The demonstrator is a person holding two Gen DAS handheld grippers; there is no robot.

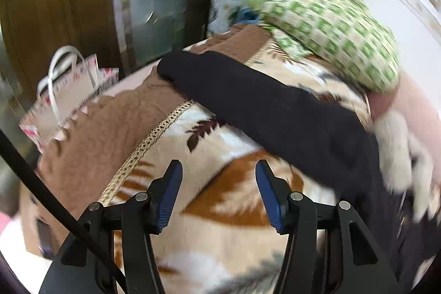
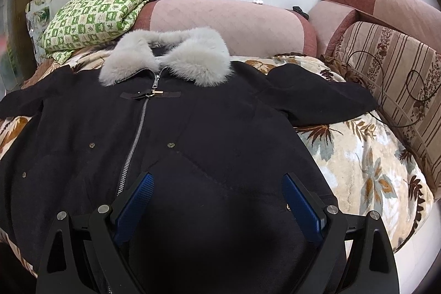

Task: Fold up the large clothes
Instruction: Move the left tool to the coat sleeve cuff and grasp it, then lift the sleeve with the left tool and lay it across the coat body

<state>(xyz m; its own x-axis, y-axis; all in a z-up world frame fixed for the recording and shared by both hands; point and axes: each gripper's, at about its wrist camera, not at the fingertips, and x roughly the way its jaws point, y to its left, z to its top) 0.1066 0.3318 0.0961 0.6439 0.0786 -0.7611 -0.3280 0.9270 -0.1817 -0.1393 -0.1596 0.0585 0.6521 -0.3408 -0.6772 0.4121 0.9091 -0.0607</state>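
— Blue ribbed pads on the right gripper sit closest to the lens. How do they stand?

— Wide apart, tilted downward over the lower front of the long black coat with a pale grey fur collar. Whether the tips touch the cloth I cannot tell; nothing is pinched between them.

— And the other one?

— The left gripper also points downward, its blue pads parted about halfway with nothing between them. Beneath it lies the fleecy cream blanket with brown and orange leaves, not the coat.

— Where is the coat from that side?

— One black sleeve stretches out across the blanket beyond the fingertips, clear of them. That view is blurred.

— Outward from the right gripper?

— The coat lies spread flat, front up, zipped, its fur collar at the far end and its other sleeve out to the right. A green-and-cream checked quilt is bundled behind the collar on the left, against a pink quilted sofa back. A striped brown cushion leans at the right.
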